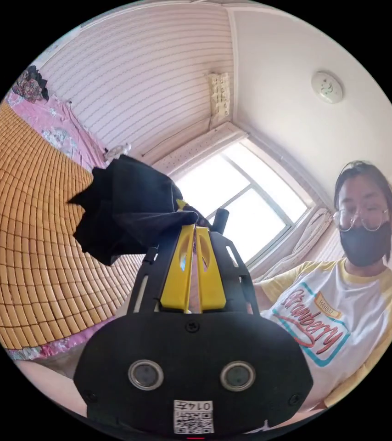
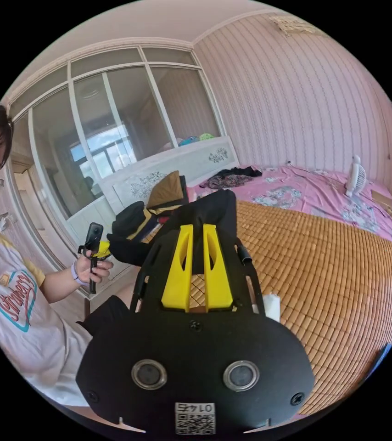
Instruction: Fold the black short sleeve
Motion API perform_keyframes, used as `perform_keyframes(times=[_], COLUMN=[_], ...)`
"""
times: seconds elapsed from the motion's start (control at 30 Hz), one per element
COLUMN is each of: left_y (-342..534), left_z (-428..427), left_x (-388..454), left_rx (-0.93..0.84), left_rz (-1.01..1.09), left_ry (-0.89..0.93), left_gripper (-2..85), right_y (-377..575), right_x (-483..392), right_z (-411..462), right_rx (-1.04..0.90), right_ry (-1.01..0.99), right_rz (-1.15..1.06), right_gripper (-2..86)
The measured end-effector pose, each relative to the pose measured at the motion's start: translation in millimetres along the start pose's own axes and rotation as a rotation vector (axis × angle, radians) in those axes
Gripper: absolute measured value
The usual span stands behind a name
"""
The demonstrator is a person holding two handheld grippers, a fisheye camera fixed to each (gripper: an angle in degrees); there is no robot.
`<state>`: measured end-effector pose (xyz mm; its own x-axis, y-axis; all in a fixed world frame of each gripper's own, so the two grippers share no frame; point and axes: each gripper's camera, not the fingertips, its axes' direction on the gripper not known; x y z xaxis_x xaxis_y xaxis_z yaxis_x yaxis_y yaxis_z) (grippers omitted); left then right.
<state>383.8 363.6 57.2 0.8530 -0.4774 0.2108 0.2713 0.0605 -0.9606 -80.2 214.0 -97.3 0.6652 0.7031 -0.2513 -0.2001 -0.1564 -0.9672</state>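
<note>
The left gripper (image 1: 194,228) has its 2 yellow jaws pressed narrow on a bunched black short-sleeve cotton shirt (image 1: 122,211), held up above the woven bamboo bed mat (image 1: 26,220). The right gripper (image 2: 197,228) likewise pinches the cloth (tips buried), raised over that mat, with the person's hand (image 2: 90,268) beside it.

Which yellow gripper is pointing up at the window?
The left gripper. Behind its yellow jaws, clamped on the black short sleeve, is the bright window; the right gripper points over the bamboo mat.
</note>
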Motion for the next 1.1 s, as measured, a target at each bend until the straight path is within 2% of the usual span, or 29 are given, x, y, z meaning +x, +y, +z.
perform_keyframes(times=[0.1, 0.17, 0.23, 0.3, 0.5, 0.63, 0.77, 0.83, 0.93, 1.1], left_y=[35, 62, 70, 72, 73, 66, 58, 59, 57, 47], left_z=[70, 105, 122, 135, 180, 185, 191, 193, 191, 173], left_x=[-50, -84, -97, -102, -93, -80, -54, -46, -31, -10], left_rx=[-0.124, -0.127, -0.183, -0.228, -0.348, -0.372, -0.478, -0.504, -0.502, -0.471], left_rz=[-0.194, -0.335, -0.355, -0.350, -0.329, -0.334, -0.226, -0.233, -0.250, -0.180], left_ry=[0.004, -0.039, -0.112, -0.165, -0.162, -0.208, -0.295, -0.250, -0.218, -0.417], left_gripper=[-1.0, -1.0, -1.0, -1.0, -1.0, -1.0, -1.0, -1.0, -1.0, -1.0], right_y=[58, 101, 122, 137, 142, 157, 178, 191, 201, 197], right_x=[22, 16, 11, 8, -12, -27, -46, -50, -62, -57], right_z=[22, 30, 43, 63, 165, 236, 267, 289, 296, 287], right_rx=[-0.161, -0.175, -0.199, -0.240, -0.366, -0.572, -0.595, -0.653, -0.588, -0.558], right_ry=[0.194, 0.208, 0.185, 0.165, 0.032, 0.000, 0.121, 0.125, 0.219, 0.093], right_rz=[0.112, 0.146, 0.168, 0.194, 0.175, 0.178, 0.120, 0.117, 0.072, 0.141], right_gripper=[3.0, 3.3, 4.0, 4.9, 8.4, 10.4, 9.9, 8.6, 4.8, 0.7])
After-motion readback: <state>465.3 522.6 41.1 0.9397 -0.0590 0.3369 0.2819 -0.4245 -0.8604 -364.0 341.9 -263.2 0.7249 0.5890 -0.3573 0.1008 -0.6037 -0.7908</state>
